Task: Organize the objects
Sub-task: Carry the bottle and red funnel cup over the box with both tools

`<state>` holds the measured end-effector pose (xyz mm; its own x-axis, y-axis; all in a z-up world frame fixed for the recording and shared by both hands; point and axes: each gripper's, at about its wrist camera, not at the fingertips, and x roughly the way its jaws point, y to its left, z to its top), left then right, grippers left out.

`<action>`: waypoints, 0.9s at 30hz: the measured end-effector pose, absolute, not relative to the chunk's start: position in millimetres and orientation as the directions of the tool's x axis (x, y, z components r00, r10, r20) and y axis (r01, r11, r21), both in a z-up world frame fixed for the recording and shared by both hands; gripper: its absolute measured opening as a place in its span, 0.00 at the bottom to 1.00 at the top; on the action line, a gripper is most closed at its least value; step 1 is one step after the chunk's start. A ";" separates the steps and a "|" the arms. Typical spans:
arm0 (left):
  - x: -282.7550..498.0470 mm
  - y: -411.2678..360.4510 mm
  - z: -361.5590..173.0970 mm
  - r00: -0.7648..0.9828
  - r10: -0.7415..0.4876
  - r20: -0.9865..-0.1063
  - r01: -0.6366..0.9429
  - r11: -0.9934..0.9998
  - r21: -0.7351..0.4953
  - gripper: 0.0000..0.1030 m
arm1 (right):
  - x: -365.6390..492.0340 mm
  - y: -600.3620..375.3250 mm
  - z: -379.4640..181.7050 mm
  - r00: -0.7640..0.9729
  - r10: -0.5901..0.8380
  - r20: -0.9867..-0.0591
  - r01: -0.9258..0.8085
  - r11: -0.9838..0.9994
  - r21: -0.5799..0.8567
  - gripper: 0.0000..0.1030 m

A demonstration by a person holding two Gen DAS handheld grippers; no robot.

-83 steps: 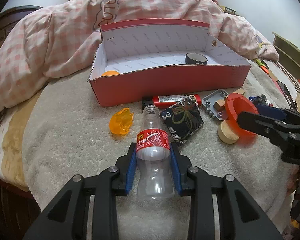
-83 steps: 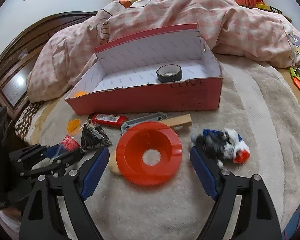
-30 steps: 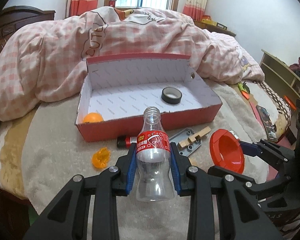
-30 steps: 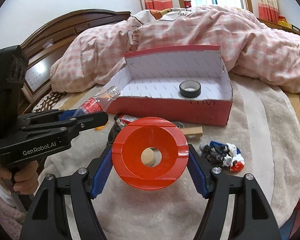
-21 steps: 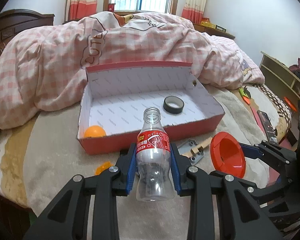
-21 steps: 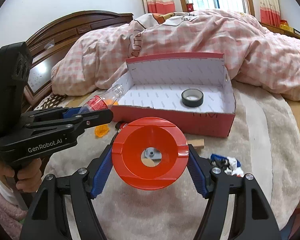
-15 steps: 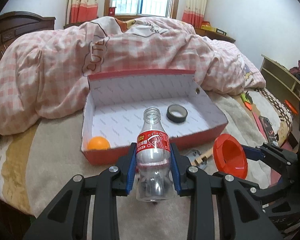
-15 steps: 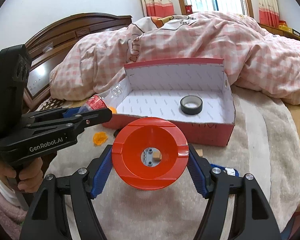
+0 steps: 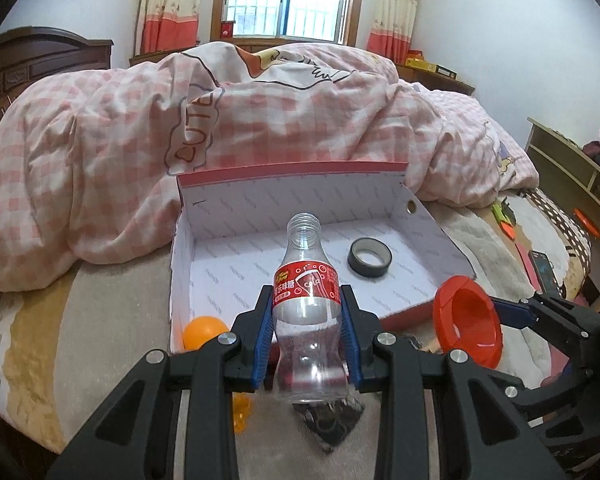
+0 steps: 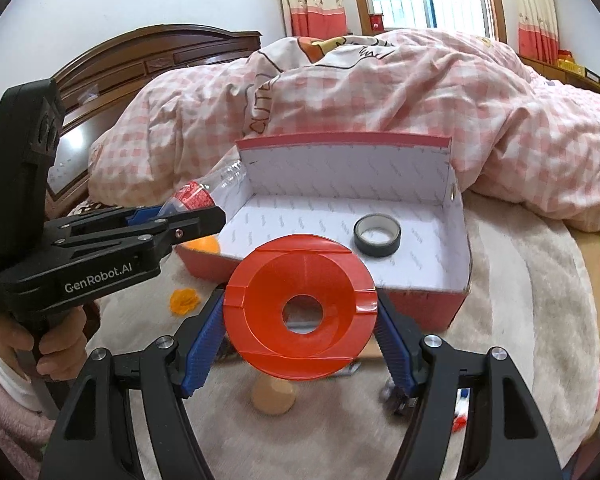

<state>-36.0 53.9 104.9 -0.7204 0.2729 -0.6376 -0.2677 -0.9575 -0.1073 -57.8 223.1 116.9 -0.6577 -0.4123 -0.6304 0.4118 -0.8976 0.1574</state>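
moved: both grippers risen nearer red box [image 9: 400, 312]; left gripper [image 9: 306, 334] clamps bottle [image 9: 306, 300]; right gripper [image 10: 300, 340] clamps funnel [image 10: 300, 304]; surface: beige blanket [image 10: 520, 280]

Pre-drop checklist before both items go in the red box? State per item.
1. Left tongs gripping the empty bottle: ok.
2. Right tongs gripping the red funnel: ok.
3. Red box open on top: ok.
4. Free floor in the box beside the tape roll and orange ball: ok.
5. Bottle over the box: cannot tell.
6. Funnel past the box's front wall: not ok.
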 end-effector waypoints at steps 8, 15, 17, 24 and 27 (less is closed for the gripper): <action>-68.8 59.4 102.7 -0.718 0.267 -0.643 -0.269 -0.958 -0.096 0.29 | -89.6 225.4 123.0 -0.680 -0.367 -0.635 0.373 -0.919 0.132 0.70; -91.3 61.8 94.9 -0.717 0.238 -0.655 -0.250 -0.965 -0.078 0.29 | -114.5 231.1 121.3 -0.684 -0.348 -0.641 0.344 -0.929 0.136 0.70; -96.6 62.0 91.6 -0.712 0.237 -0.661 -0.248 -0.966 -0.080 0.29 | -121.8 230.9 118.8 -0.680 -0.341 -0.649 0.340 -0.931 0.133 0.70; -114.8 62.9 79.1 -0.690 0.221 -0.689 -0.230 -0.970 -0.081 0.29 | -143.4 226.7 106.6 -0.650 -0.314 -0.692 0.327 -0.938 0.119 0.70; -122.7 63.2 72.5 -0.679 0.206 -0.704 -0.216 -0.973 -0.076 0.29 | -151.2 224.7 100.9 -0.637 -0.302 -0.710 0.320 -0.941 0.113 0.70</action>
